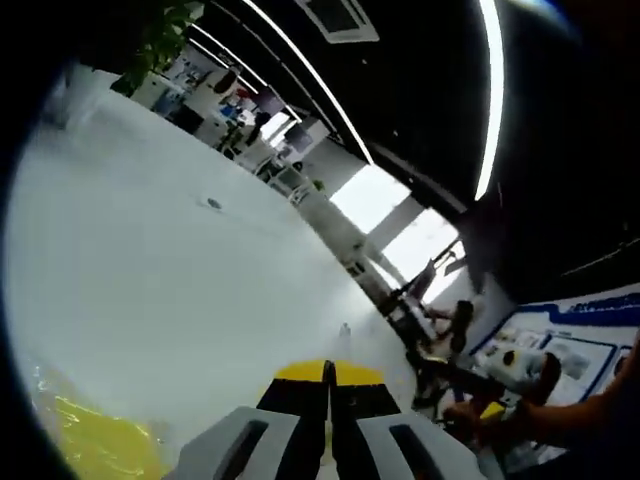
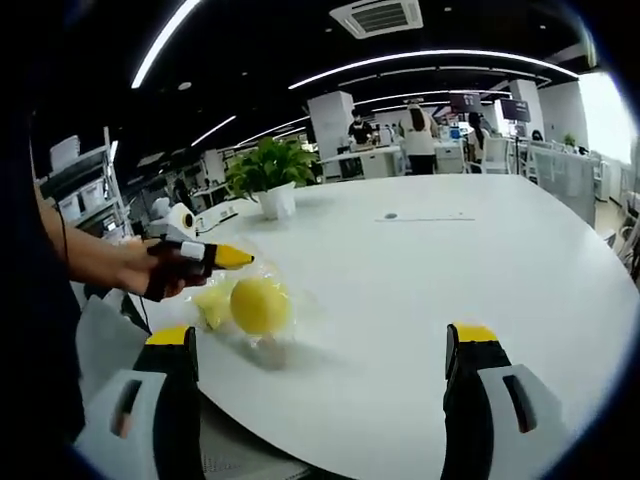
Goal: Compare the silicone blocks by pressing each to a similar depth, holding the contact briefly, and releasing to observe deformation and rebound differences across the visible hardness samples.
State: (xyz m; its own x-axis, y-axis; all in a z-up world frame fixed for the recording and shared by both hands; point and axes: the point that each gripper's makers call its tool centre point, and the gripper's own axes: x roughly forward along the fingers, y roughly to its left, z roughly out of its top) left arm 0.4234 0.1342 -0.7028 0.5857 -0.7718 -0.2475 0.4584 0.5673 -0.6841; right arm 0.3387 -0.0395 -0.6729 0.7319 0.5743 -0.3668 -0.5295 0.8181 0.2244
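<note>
A: What do your tongs look like right now?

B: My left tongs (image 1: pixel 327 385) are pressed together, yellow tips meeting with nothing between them, pointing across the white tabletop (image 1: pixel 150 270). My right tongs (image 2: pixel 320 345) stand wide apart, nothing held, one yellow-tipped jaw at each side of the right gripper view.

A: And the silicone samples?

B: In the right gripper view a round yellow silicone block (image 2: pixel 260 304) sits inside a clear plastic bag (image 2: pixel 285 290) on the tabletop near its close edge, with a paler yellow piece (image 2: pixel 214 303) touching its left side. The left tongs come in from the left there, in a person's hand (image 2: pixel 150 270), tip just above the bag. In the left gripper view the bag's yellow contents show low left.

A: Anything further out?

B: A potted plant (image 2: pixel 268 172) stands farther back on the tabletop, and people stand at desks beyond it.
</note>
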